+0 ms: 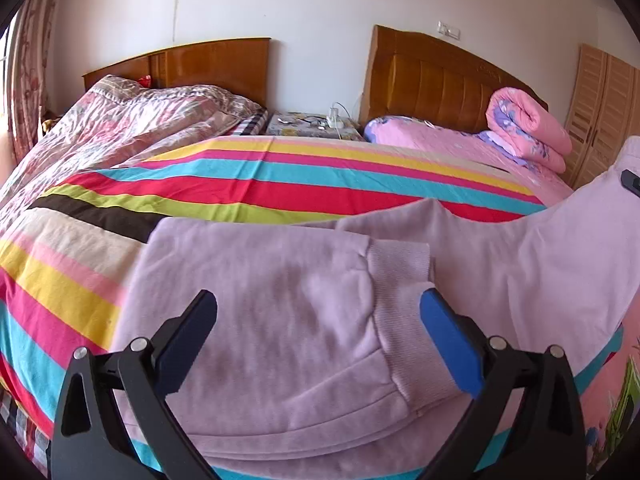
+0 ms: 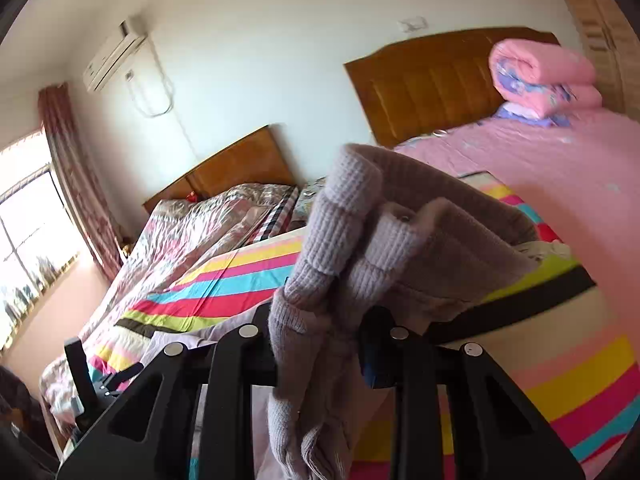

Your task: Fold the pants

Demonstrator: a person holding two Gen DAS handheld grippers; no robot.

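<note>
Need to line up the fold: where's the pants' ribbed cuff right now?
In the left wrist view, the ribbed cuff lies on the striped sheet, just inside the open left tool's blue finger.

Left gripper [image 1: 318, 310], jaws wide apart, hovers over lilac pants [image 1: 280, 320] w/ ribbed cuff [image 1: 400, 304] between the fingers, spread on striped bedsheet [image 1: 260, 176]; pants rise at right toward right gripper [image 1: 631, 182] tip; rolled pink quilt [image 1: 528, 128] behind.
</note>
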